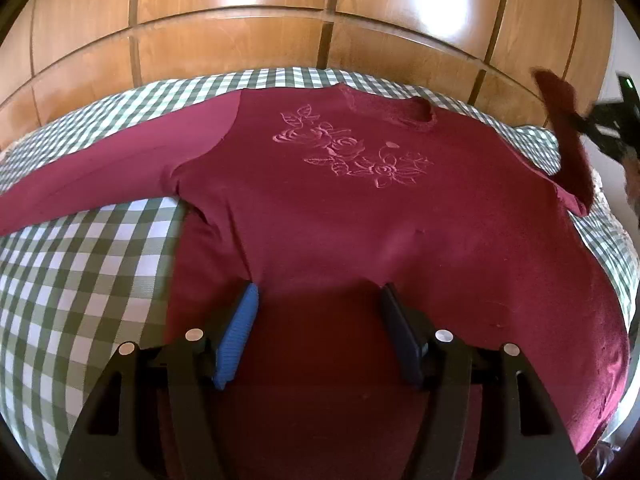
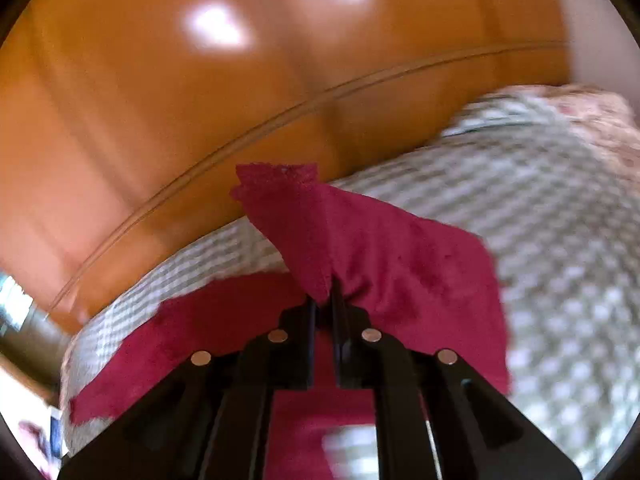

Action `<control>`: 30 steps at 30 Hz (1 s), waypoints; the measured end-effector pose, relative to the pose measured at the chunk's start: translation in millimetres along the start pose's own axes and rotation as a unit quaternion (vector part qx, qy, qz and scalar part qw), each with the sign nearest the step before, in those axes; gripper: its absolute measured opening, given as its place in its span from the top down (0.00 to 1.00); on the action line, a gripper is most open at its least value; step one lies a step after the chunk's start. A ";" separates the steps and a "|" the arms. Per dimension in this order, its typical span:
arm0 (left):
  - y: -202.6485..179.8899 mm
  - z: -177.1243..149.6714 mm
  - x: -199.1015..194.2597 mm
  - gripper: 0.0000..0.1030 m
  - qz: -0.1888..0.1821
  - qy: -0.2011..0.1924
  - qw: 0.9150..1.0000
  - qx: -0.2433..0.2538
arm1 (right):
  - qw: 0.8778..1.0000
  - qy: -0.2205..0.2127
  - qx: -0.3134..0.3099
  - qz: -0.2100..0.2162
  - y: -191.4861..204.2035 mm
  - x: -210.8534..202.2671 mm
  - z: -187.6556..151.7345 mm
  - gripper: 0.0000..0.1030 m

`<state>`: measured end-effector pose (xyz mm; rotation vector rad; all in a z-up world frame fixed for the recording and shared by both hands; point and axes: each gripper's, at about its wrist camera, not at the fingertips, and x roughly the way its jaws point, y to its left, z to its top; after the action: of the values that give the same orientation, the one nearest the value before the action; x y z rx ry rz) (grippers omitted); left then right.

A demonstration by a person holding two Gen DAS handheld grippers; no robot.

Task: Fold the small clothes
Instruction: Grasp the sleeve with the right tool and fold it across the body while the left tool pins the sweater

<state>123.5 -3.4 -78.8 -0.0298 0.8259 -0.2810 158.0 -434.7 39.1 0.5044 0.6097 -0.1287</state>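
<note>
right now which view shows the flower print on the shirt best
The left wrist view: the flower print sits unblocked on the chest of the shirt. The right wrist view shows none of it, only a blurred sleeve pinched in the right fingers.

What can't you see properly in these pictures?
- Left wrist view: the red top's bottom hem, hidden behind the left gripper.
- Left wrist view: the right gripper, cut off by the edge.
- Right wrist view: the checked cloth, blurred.
- Right wrist view: the held sleeve covers whatever lies behind it.

1 maroon top [image 1: 320, 216], 1 checked cloth [image 1: 80, 280], 2 grippers: left [image 1: 318, 300], right [image 2: 325, 292].
</note>
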 end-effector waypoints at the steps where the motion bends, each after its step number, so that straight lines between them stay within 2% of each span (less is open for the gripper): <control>1: -0.1 0.3 -0.2 0.36 -0.005 0.001 1.000 0.001 | 1.000 0.011 -0.012 0.018 23.0 11.2 -7.4 0.94; 3: -1.1 1.4 -0.7 0.32 -0.010 0.004 1.000 0.003 | 0.998 0.032 -0.033 0.044 60.9 32.2 -21.3 0.94; 6: -0.1 6.2 -2.9 0.32 -0.015 0.015 1.000 -0.005 | 0.993 0.069 -0.062 0.079 110.8 61.6 -47.6 0.94; 8: 3.7 13.8 -7.2 0.32 -0.028 0.024 0.999 -0.026 | 0.989 0.087 -0.080 0.091 134.7 74.4 -61.5 0.94; 9: 7.2 20.4 -11.6 0.32 -0.046 0.027 0.998 -0.044 | 0.986 0.096 -0.090 0.100 146.5 80.3 -70.4 0.90; 11: 10.9 30.2 -19.6 0.32 -0.073 0.019 0.995 -0.066 | 0.984 0.102 -0.098 0.108 156.8 84.8 -80.1 0.66; 12: 11.7 38.8 -24.9 0.32 -0.084 0.010 0.994 -0.072 | 0.983 0.100 -0.099 0.116 159.6 84.1 -84.0 0.39; 14: 11.4 52.8 -29.0 0.32 -0.099 0.001 0.992 -0.074 | 0.984 0.088 -0.102 0.120 158.9 73.8 -88.4 0.37; 17: 12.4 76.4 -19.9 0.32 -0.130 0.009 0.987 -0.094 | 0.983 0.083 -0.098 0.129 141.0 51.4 -94.3 0.33; 20: 13.3 98.8 8.1 0.32 -0.161 0.036 0.977 -0.134 | 0.985 0.078 -0.085 0.128 103.6 21.6 -103.2 0.25; 24: 2.3 116.8 47.5 0.34 -0.162 0.063 0.973 -0.152 | 0.991 0.076 -0.053 0.101 48.3 -8.3 -108.5 0.22; 25: -1.9 120.2 56.9 0.37 -0.161 0.069 0.972 -0.153 | 0.992 0.073 -0.038 0.093 33.0 -14.8 -110.1 0.21; 27: -13.5 130.7 82.8 0.54 -0.172 0.096 0.968 -0.154 | 0.995 0.066 -0.007 0.077 1.2 -30.1 -113.6 0.19; 30: -28.5 142.4 114.1 0.63 -0.167 0.117 0.967 -0.155 | 0.995 0.060 0.036 0.065 -32.1 -40.6 -114.1 0.19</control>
<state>293.9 -72.1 -60.4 -0.4391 1.0949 -0.4777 57.6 -408.1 -31.0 0.6239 0.6890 0.0021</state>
